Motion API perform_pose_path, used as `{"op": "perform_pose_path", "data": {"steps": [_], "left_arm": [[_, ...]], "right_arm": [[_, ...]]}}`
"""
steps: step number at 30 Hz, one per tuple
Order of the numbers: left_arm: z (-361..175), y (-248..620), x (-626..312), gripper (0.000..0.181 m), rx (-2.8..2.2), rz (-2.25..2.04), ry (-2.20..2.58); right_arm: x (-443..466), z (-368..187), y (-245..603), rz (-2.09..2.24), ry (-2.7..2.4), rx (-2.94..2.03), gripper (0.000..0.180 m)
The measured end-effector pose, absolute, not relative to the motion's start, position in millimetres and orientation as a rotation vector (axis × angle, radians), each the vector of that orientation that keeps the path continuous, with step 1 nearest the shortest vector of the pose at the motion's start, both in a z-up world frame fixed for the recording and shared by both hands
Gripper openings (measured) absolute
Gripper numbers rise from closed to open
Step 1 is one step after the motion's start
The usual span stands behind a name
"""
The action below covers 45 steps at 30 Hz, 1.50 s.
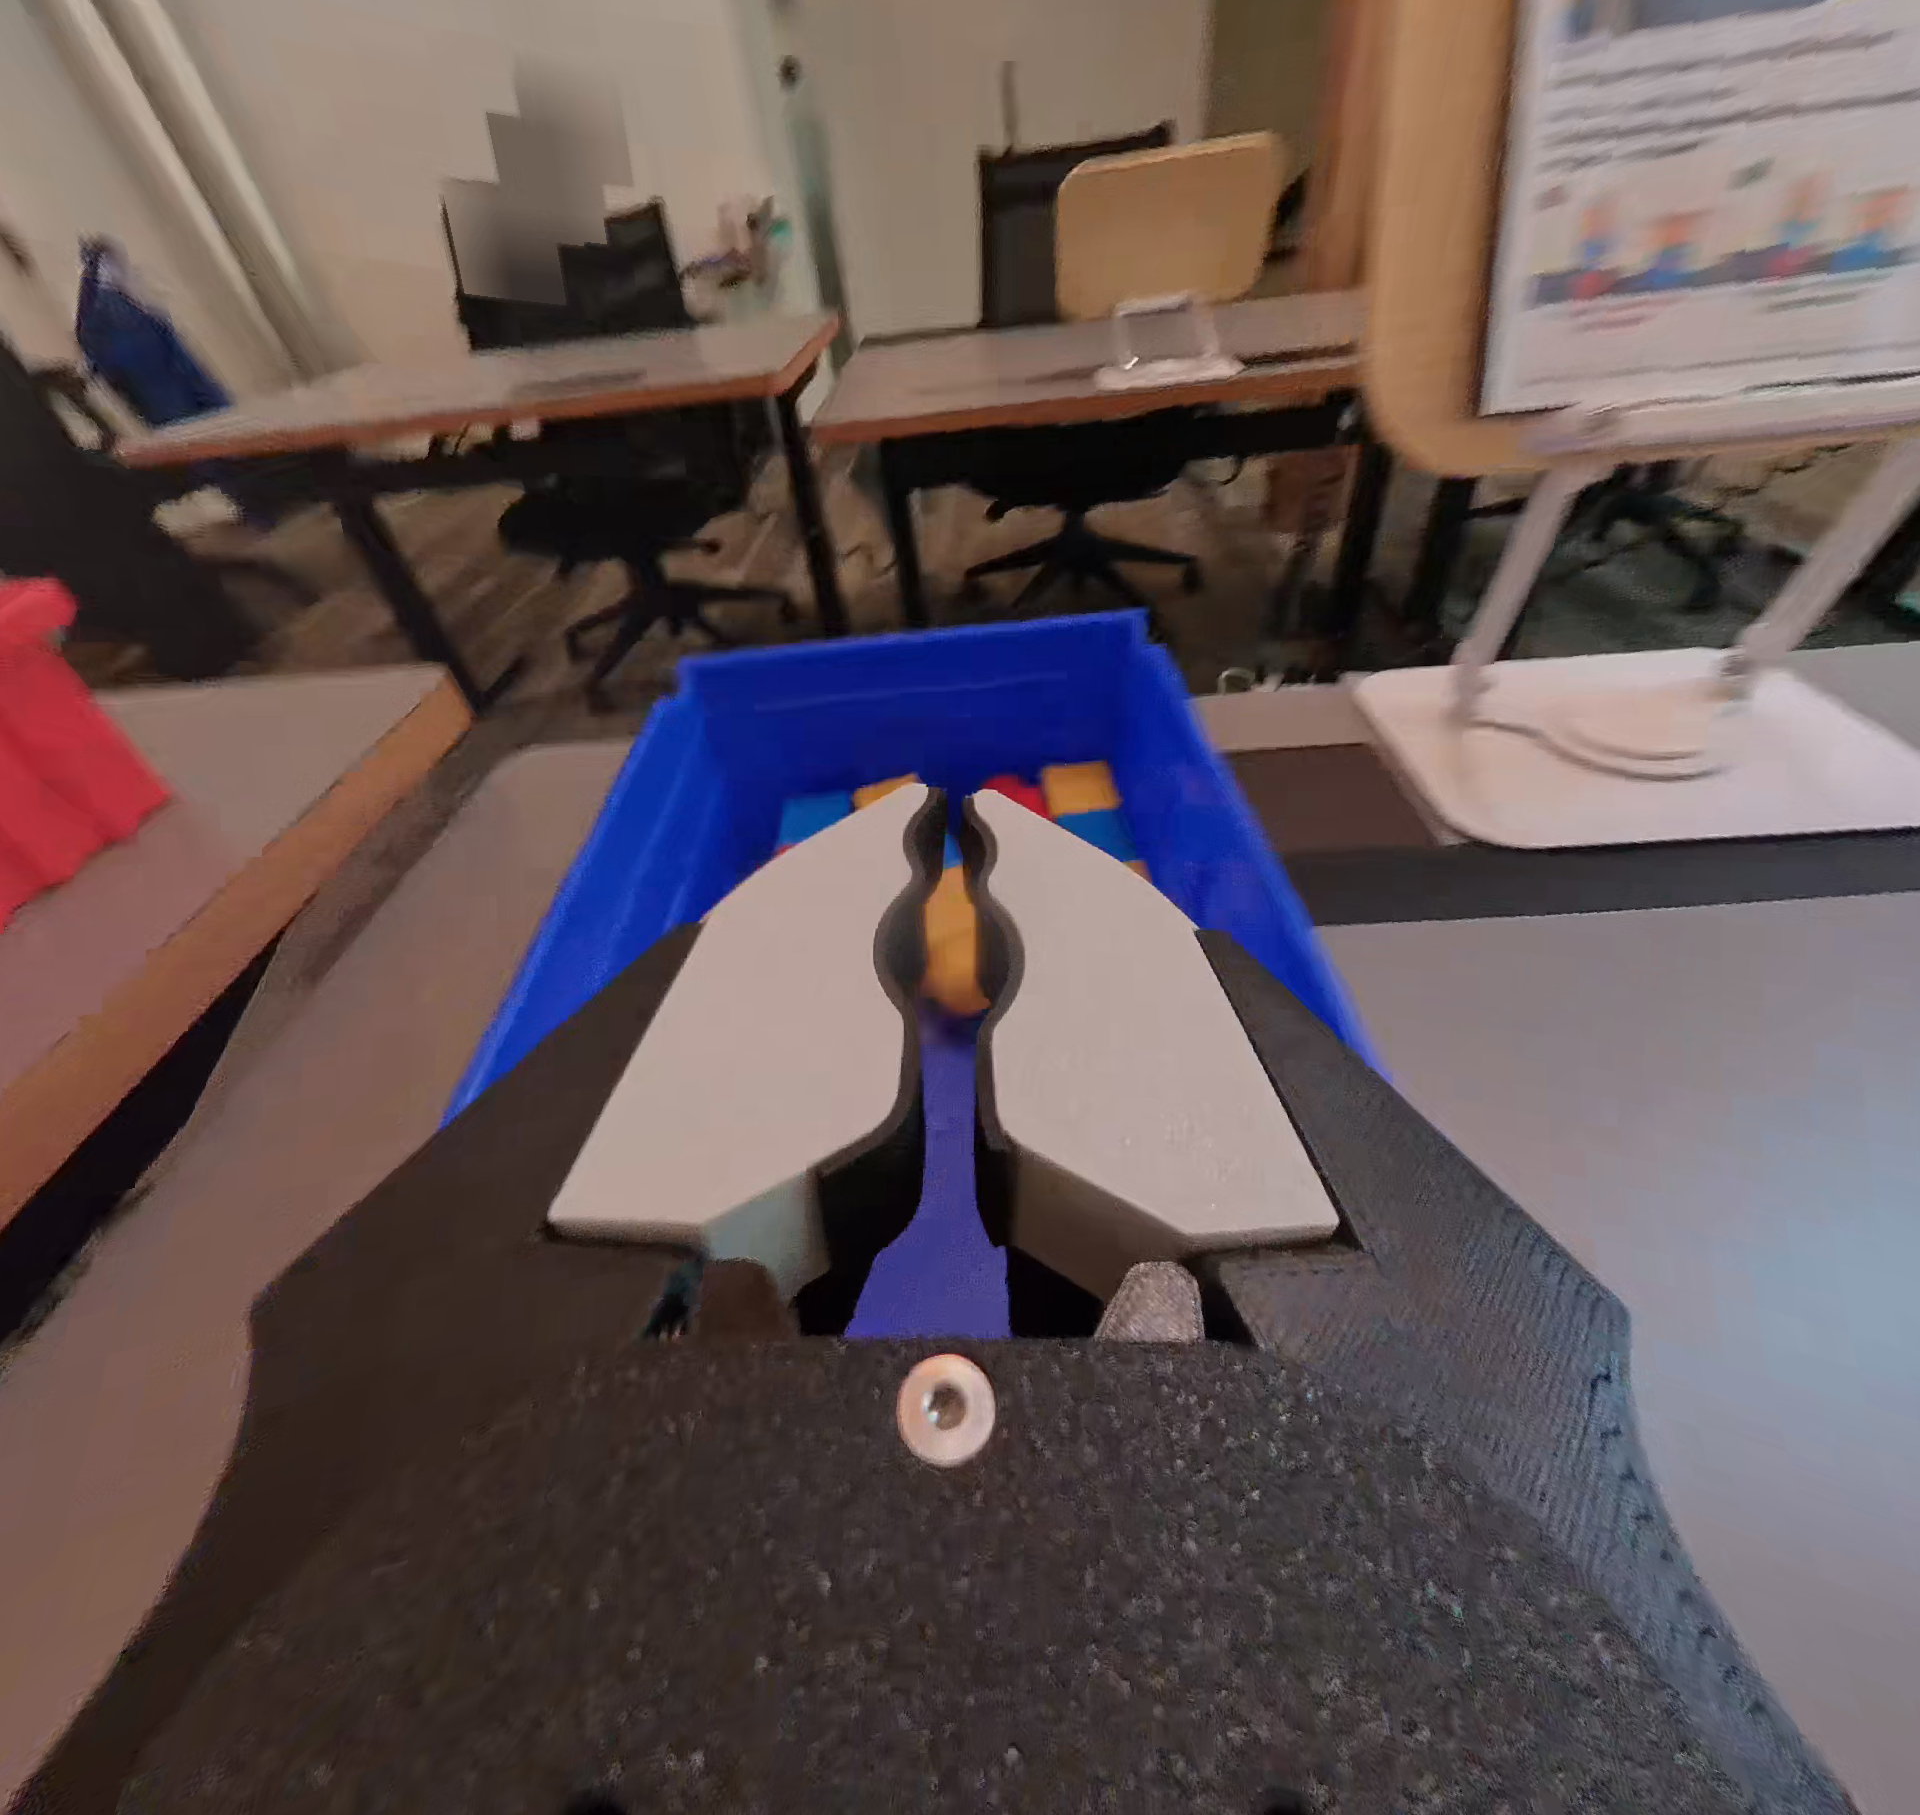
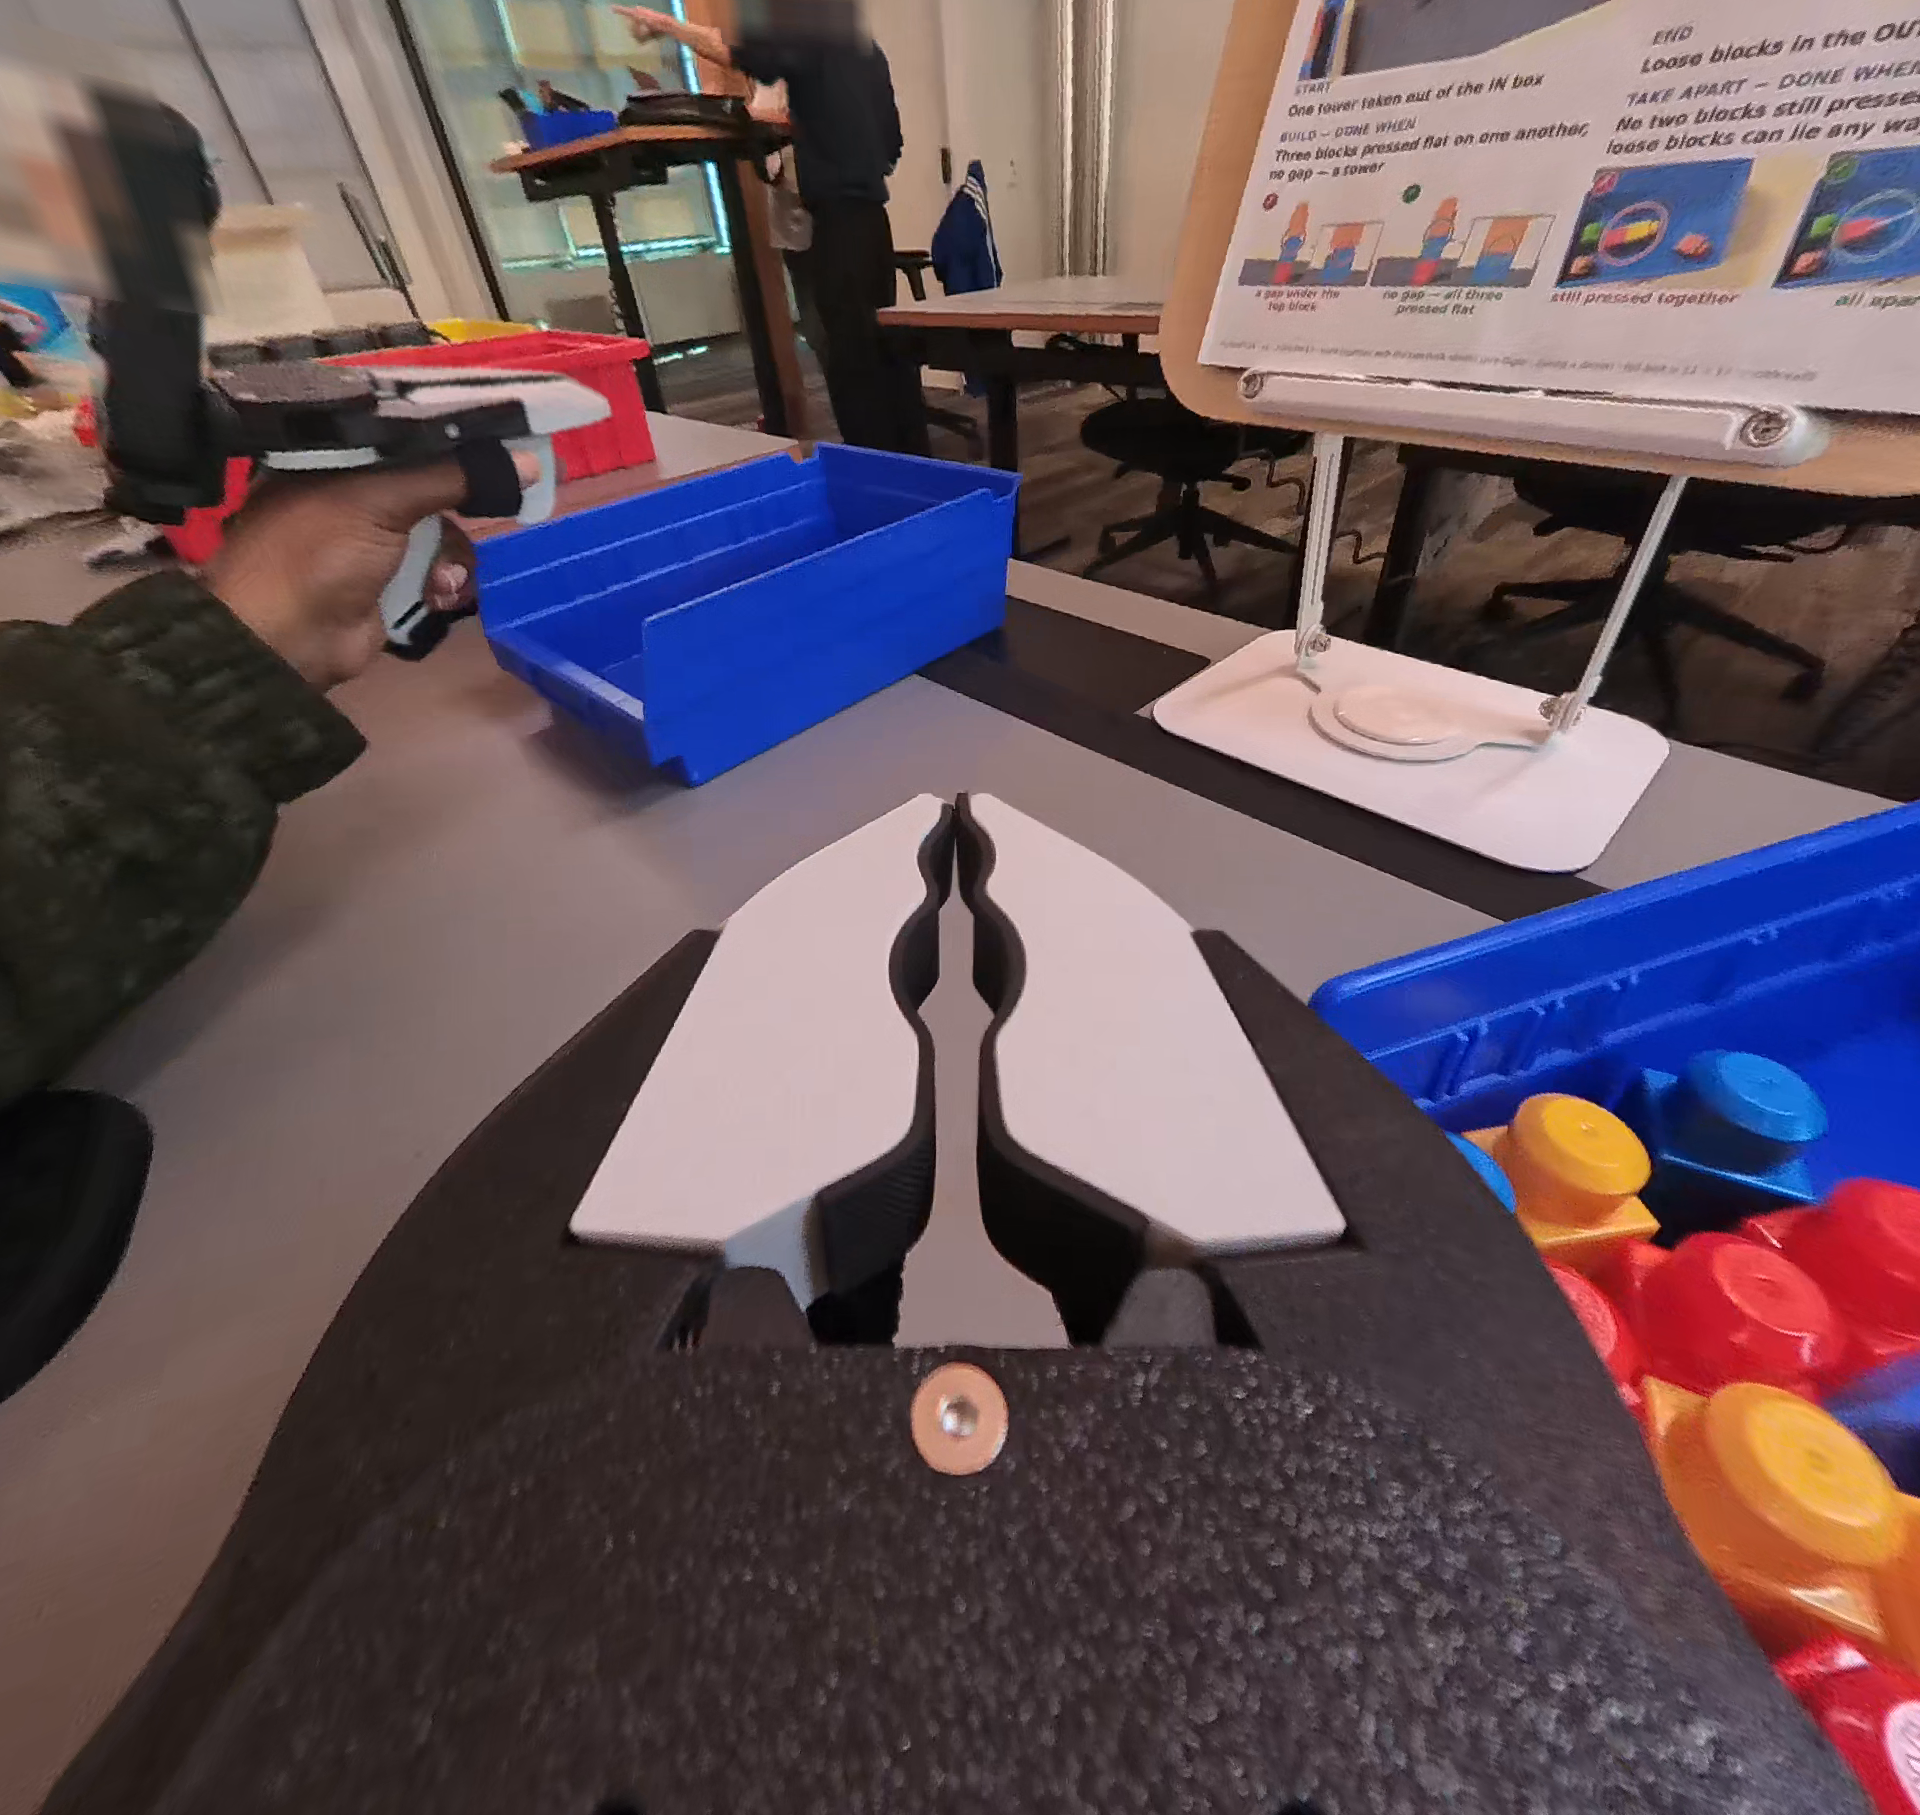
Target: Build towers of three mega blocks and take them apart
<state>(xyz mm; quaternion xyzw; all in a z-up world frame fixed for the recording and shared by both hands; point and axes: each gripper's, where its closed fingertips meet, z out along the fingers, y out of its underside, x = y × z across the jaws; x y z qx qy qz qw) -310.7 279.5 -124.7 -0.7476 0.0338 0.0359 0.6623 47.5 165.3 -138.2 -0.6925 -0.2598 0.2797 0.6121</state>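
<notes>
My left gripper [image 1: 954, 797] hovers over a blue bin [image 1: 935, 695] that holds several loose mega blocks: yellow [image 1: 951, 934], blue [image 1: 816, 815] and red [image 1: 1013, 794]. Its jaws are shut with only a sliver between the tips and nothing in them. The right wrist view shows this gripper [image 2: 561, 404] in a hand above the left end of the same bin [image 2: 821, 602]. My right gripper [image 2: 956, 804] is shut and empty above the bare grey table [image 2: 623, 934]. A second blue bin [image 2: 1558, 986] at its right holds yellow [image 2: 1574, 1157], blue [image 2: 1745, 1100] and red [image 2: 1735, 1308] blocks.
An instruction board stands on a white base [image 2: 1403, 737] at the back right, also in the left wrist view [image 1: 1621, 757]. A black mat strip [image 2: 1091, 664] runs along the table's far side. A red bin [image 2: 582, 363] sits behind. A person [image 2: 831, 207] stands far off. The left gripper's tips are roughly 40 cm from the right gripper's.
</notes>
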Motion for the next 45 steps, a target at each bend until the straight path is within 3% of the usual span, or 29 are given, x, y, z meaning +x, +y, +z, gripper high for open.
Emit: {"op": "perform_pose_path", "data": {"steps": [11, 15, 20, 23, 29, 34, 39, 42, 45], "left_arm": [[-221, 340, -363, 0.047, -2.183, 0.09, 0.066], [-253, 356, -371, 0.054, -2.363, 0.186, 0.114], [-284, 368, -384, 0.056, -2.518, 0.306, 0.136], [-289, 374, -385, 0.04, -2.533, 0.345, 0.169], [-257, 373, -384, 0.034, -2.396, 0.463, 0.215], [-172, 350, -350, 0.034, -2.104, 0.548, 0.346], [-87, 303, -258, 0.034, -1.848, 0.515, 0.596], [-79, 264, -179, 0.033, -1.792, 0.373, 0.812], [-105, 219, -112, 0.034, -1.801, 0.22, 1.038]], "right_arm": [[45, -140, 161, 0.652, -0.671, -1.561, 0.0], [43, -141, 159, 0.635, -0.695, -1.543, 0.0], [43, -141, 158, 0.622, -0.704, -1.526, 0.0], [41, -145, 156, 0.613, -0.727, -1.518, 0.0], [41, -152, 156, 0.557, -0.769, -1.511, 0.0], [40, -154, 159, 0.512, -0.781, -1.502, 0.0], [34, -155, 160, 0.443, -0.796, -1.469, 0.003], [30, -147, 155, 0.411, -0.817, -1.4, 0.018], [29, -139, 149, 0.369, -0.838, -1.348, 0.044]]}}
